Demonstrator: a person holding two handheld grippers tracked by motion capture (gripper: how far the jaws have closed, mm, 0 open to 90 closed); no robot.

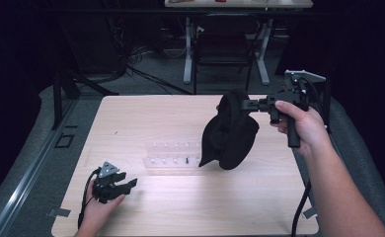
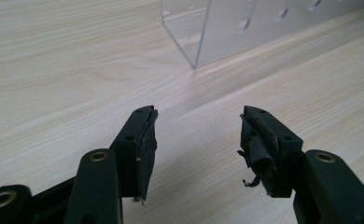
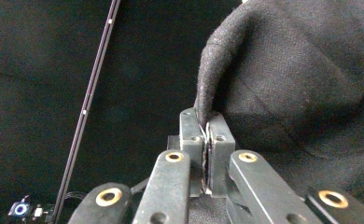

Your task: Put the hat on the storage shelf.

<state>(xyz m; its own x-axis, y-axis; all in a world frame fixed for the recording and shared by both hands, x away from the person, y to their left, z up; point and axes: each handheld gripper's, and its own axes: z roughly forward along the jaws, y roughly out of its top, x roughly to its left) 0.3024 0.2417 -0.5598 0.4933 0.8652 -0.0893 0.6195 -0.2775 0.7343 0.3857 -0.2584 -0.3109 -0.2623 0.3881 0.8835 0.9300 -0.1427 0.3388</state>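
Note:
A black knitted hat (image 1: 230, 132) hangs in the air above the right half of the wooden table (image 1: 131, 118). My right gripper (image 1: 250, 104) is shut on its edge, held up by the person's right hand. In the right gripper view the two jaws are pressed together on the hat's rim (image 3: 208, 100), and the hat (image 3: 301, 70) bulges to the right. My left gripper (image 1: 131, 183) rests low at the table's front left, open with nothing in it. In the left gripper view its gripper (image 2: 196, 126) stands wide above bare wood.
A clear acrylic rack (image 1: 173, 158) with slots lies on the middle of the table, under and left of the hat; its corner (image 2: 196, 46) is just ahead of the left jaws. A chair and desk legs (image 1: 225, 54) stand beyond the table's far edge.

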